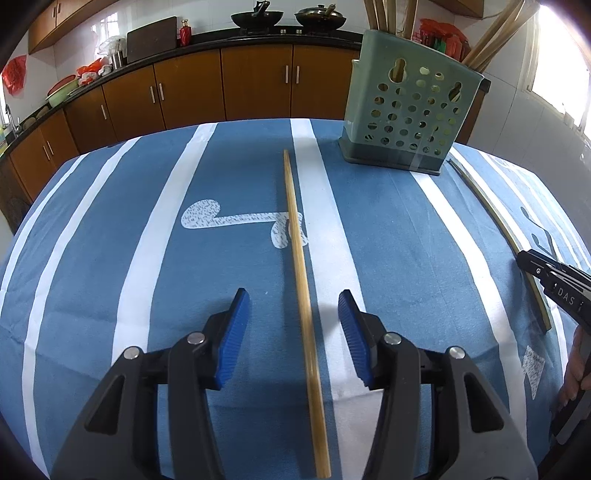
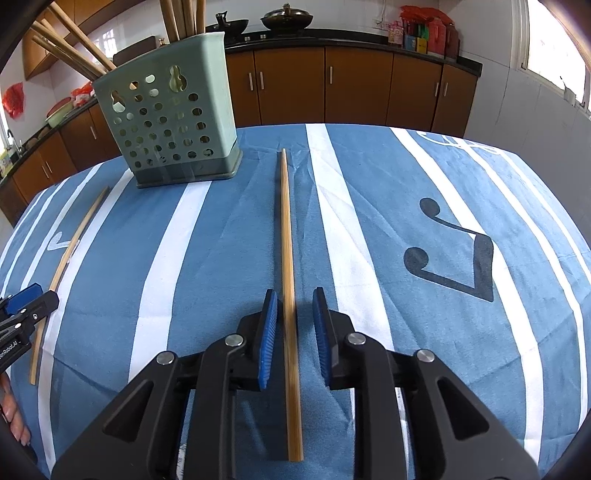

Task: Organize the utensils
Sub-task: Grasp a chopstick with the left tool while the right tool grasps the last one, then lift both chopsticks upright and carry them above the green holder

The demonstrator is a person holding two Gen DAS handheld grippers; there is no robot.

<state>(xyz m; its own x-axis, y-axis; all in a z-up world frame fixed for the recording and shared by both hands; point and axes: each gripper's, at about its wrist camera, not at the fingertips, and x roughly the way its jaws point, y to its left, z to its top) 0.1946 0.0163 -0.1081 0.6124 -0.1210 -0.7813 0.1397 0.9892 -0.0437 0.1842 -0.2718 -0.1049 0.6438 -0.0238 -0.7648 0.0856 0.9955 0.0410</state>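
Observation:
A bamboo chopstick (image 1: pixel 293 229) lies lengthwise on the blue striped tablecloth (image 1: pixel 110 221), running between the blue pads of my left gripper (image 1: pixel 295 306), which stands open and clear of it. A second chopstick (image 2: pixel 285 221) lies the same way between the pads of my right gripper (image 2: pixel 295 306). Those jaws are only slightly apart, with a thin gap on each side of the stick. The green perforated utensil holder (image 1: pixel 410 110) (image 2: pixel 173 122) stands at the far side of the table with several chopsticks upright in it. Each gripper shows at the other view's edge (image 1: pixel 532 264) (image 2: pixel 33 295).
Brown kitchen cabinets (image 2: pixel 354 85) and a dark counter with two woks (image 1: pixel 258 18) run behind the table. A person's fingers (image 2: pixel 14 417) show at the left edge of the right wrist view. The cloth carries white stripes and dark music-note prints (image 2: pixel 454 258).

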